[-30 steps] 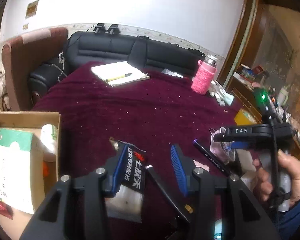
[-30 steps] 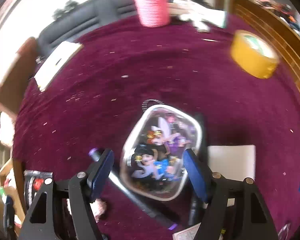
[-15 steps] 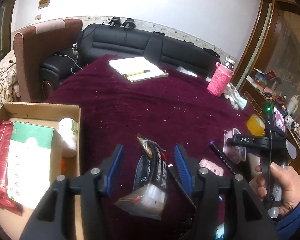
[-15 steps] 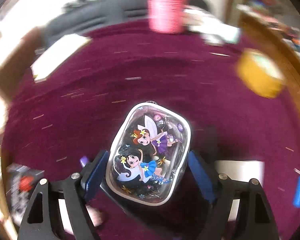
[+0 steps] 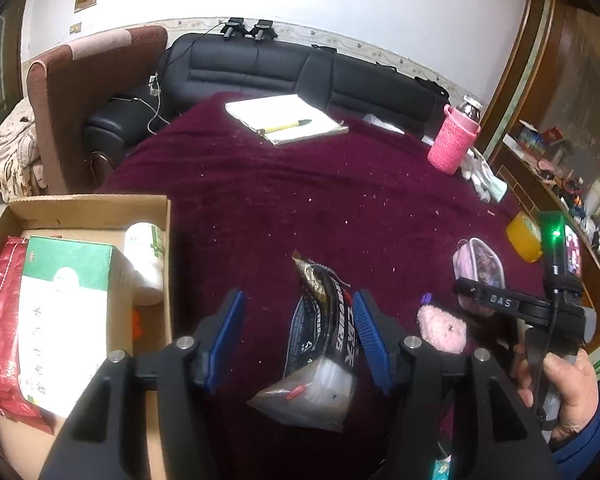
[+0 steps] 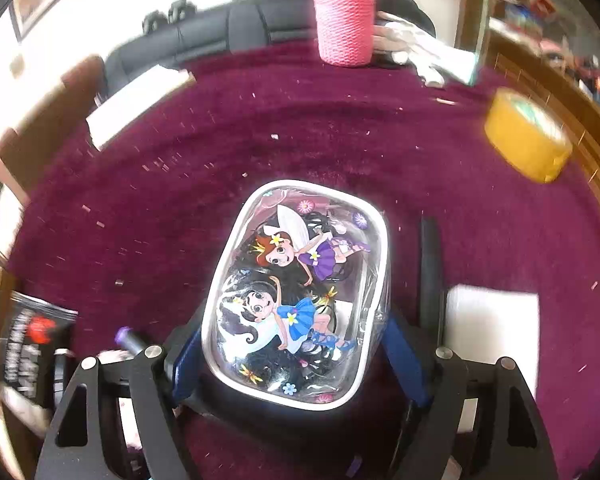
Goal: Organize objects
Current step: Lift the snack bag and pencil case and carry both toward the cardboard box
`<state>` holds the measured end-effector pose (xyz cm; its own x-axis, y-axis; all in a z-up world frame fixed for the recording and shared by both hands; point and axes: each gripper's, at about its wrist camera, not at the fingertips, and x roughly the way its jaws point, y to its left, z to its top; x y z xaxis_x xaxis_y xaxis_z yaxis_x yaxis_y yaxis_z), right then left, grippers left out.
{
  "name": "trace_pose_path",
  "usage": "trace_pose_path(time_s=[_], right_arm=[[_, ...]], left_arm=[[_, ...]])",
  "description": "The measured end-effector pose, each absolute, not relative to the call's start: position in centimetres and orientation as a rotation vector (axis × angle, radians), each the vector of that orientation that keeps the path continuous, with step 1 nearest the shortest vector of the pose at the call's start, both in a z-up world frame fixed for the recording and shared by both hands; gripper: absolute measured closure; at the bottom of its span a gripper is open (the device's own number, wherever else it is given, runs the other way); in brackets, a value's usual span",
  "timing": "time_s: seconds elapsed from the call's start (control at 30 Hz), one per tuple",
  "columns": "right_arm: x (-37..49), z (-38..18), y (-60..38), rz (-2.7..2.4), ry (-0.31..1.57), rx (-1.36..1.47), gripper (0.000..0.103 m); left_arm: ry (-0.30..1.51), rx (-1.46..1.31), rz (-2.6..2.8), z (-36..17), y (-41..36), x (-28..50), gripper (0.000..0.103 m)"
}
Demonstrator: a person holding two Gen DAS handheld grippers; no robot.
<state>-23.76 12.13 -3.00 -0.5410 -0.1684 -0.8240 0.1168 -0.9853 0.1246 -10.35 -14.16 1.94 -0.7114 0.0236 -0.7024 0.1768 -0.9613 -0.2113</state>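
A black snack packet (image 5: 324, 340) with white lettering sits between the fingers of my left gripper (image 5: 298, 300), whose jaws are opening. The packet leans toward the right pad, and the left pad stands well clear of it. The same packet (image 6: 28, 344) shows at the left edge of the right wrist view. A clear pouch with cartoon fairies (image 6: 296, 296) lies on the maroon tablecloth (image 6: 140, 220). My right gripper (image 6: 294, 328) straddles it, one blue pad close along each side, and I see no squeeze. In the left wrist view the pouch (image 5: 478, 264) is at the right, in front of a hand (image 5: 568, 384).
A cardboard box (image 5: 92, 204) at the left holds a green-and-white carton (image 5: 68, 300), a red packet (image 5: 0, 320) and a white bottle (image 5: 146, 264). Also on the cloth are a pink fluffy ball (image 5: 440, 328), a yellow tape roll (image 6: 528, 136), a pink-sleeved bottle (image 6: 344, 24), a notebook (image 5: 284, 120), a white card (image 6: 492, 320) and a black pen (image 6: 430, 272).
My left jaws have spread and let go of the packet, which has turned edge-on between them. The right gripper has come down around the pouch.
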Motion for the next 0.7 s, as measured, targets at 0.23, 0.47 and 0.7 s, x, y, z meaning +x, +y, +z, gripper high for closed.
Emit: trace_pose_path(time_s=[0.23,0.47,0.7], right_arm=[[-23.2,-0.8,13.6,-2.62,-0.213,1.291,0.019],[-22.2,-0.8,13.0,-2.572,-0.242,1.277,0.019],[-21.5,-0.6,12.0,-2.549,-0.221,1.251,0.019]], left_arm=[[0.161,1.2,-2.805,1.8,-11.6,-10.4,0.029],[-0.04,1.31,-2.813,-0.7,-8.7,-11.5,0.04],[-0.052,1.413,-2.723,-2.6,-8.9,-12.5,0.061]])
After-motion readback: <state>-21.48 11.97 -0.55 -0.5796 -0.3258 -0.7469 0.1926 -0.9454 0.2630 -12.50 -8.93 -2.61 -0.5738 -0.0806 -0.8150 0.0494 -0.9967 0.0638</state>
